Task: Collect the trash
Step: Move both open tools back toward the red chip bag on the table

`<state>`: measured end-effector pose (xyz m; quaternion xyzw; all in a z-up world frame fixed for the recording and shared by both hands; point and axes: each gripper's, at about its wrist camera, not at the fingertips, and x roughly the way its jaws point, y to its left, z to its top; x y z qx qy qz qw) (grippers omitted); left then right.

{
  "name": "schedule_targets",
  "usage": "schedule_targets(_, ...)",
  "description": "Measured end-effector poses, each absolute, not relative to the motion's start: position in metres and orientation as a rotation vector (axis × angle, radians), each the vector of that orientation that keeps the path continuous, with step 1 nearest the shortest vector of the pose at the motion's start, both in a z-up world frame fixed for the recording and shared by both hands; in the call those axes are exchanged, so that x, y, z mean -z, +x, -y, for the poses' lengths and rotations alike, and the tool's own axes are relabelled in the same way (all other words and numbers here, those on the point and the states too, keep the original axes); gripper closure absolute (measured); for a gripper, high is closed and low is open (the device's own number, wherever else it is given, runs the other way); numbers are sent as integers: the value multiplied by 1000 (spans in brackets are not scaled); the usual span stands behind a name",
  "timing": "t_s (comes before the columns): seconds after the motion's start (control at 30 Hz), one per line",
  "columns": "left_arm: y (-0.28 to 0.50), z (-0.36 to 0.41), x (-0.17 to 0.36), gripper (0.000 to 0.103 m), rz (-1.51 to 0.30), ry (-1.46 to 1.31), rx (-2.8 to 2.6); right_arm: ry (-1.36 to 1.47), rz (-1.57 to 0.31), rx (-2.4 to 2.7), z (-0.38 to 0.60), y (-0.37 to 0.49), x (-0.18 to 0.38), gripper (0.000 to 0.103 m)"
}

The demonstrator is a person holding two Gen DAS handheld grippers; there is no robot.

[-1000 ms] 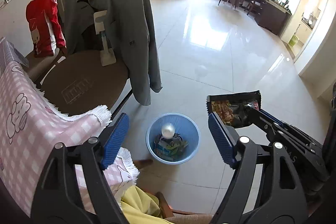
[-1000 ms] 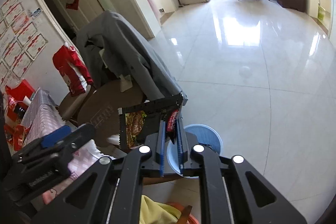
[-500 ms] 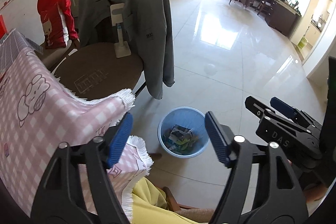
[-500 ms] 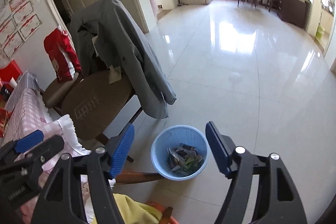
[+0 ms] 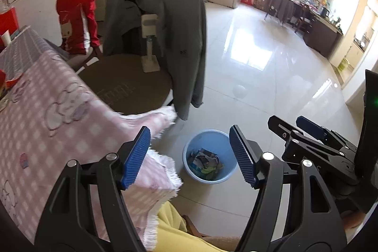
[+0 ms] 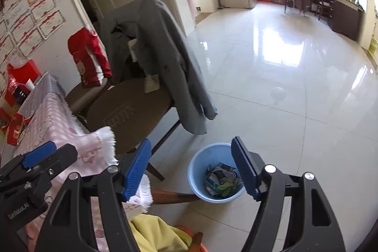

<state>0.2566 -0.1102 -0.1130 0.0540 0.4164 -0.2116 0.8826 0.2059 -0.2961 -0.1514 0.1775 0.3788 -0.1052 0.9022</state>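
Note:
A light blue trash bin [image 5: 209, 155] stands on the tiled floor beside the table, holding several crumpled wrappers [image 5: 205, 161]. It also shows in the right wrist view [image 6: 216, 172] with the wrappers [image 6: 222, 181] inside. My left gripper [image 5: 190, 155] is open and empty, high above the bin. My right gripper [image 6: 191, 169] is open and empty, also above the bin. The right gripper shows at the right of the left wrist view [image 5: 300, 129]; the left gripper shows at the lower left of the right wrist view [image 6: 47, 155].
A table with a pink checked cloth [image 5: 47, 115] is at the left. A round brown chair [image 5: 127, 86] carries a grey jacket [image 5: 165, 23] and a white stand [image 5: 150, 49]. A red garment [image 5: 75, 18] hangs on another chair. Yellow cloth [image 5: 179, 233] lies below.
One second ago my right gripper was shut on a snack wrapper over the bin. It opened and the wrapper dropped into the bin. Both grippers have since risen and tilted toward the table.

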Motion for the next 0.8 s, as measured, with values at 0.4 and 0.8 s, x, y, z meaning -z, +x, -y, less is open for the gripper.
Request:
schedule_targets(0.4, 265, 21, 84, 27, -827, -5, 272, 274, -722, 32, 226, 238, 107, 24)
schedule_targets(0.8, 283, -92, 72, 23, -850, -161, 65, 172, -671, -136, 151, 266, 69, 21)
